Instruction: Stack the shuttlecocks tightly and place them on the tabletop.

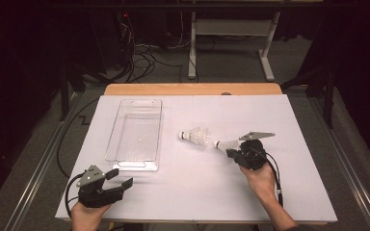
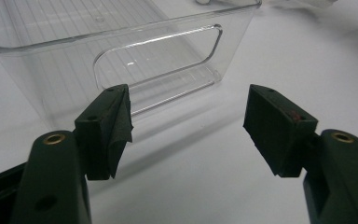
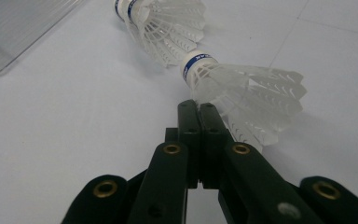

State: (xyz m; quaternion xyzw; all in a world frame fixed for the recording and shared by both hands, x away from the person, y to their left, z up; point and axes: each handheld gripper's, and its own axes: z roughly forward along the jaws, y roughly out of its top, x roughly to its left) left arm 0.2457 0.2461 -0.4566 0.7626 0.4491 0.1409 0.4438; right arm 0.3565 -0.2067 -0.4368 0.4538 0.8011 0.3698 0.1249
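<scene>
Matte black two-jaw grippers (image 1: 118, 178) (image 1: 231, 153), brass-ringed screw holes, grey triangular top plates, black cables trailing off, bare forearms.

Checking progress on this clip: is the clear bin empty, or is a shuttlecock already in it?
Empty. The clear bin shows only its ribbed floor; both shuttlecocks lie on the table outside it, the far shuttlecock and the near shuttlecock.

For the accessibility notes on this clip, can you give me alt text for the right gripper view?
The right gripper has its black jaws shut on the feather skirt of a white shuttlecock lying on the white table. A second shuttlecock lies just beyond it, and a clear plastic bin edges the top left corner.
</scene>
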